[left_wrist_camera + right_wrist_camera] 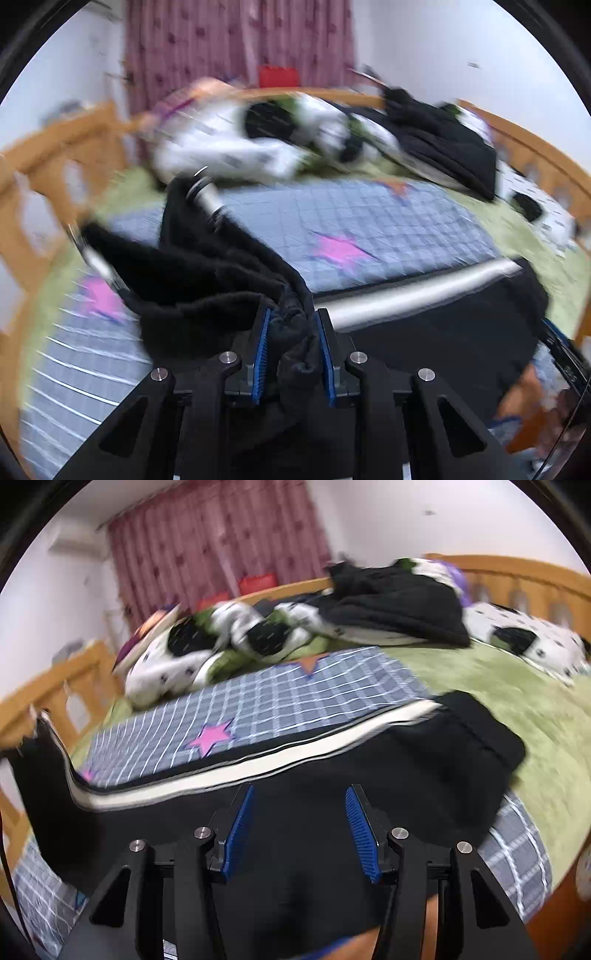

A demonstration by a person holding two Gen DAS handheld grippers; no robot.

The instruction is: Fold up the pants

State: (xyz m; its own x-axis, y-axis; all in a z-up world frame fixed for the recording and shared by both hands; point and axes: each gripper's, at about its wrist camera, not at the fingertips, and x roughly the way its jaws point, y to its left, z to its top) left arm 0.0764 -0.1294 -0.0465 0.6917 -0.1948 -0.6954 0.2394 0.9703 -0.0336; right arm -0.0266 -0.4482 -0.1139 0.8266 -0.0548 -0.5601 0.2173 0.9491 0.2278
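The black pants [332, 760] with a white side stripe [258, 768] lie across a blue checked blanket [295, 698] on the bed. In the left wrist view, my left gripper [293, 325] is shut on a bunched end of the pants [207, 273], lifted above the blanket [369, 221]; the stripe [424, 291] runs off to the right. My right gripper [299, 812] is open and hovers just over the flat black fabric, with nothing between its blue pads [240, 830]. Both views are motion-blurred.
A green bedspread [480, 686] covers the bed. A heap of white, black and green bedding [229, 638] and dark clothes [391, 605] lies at the far side. A wooden bed rail [517, 579] surrounds the bed. A pink curtain [214, 542] hangs behind.
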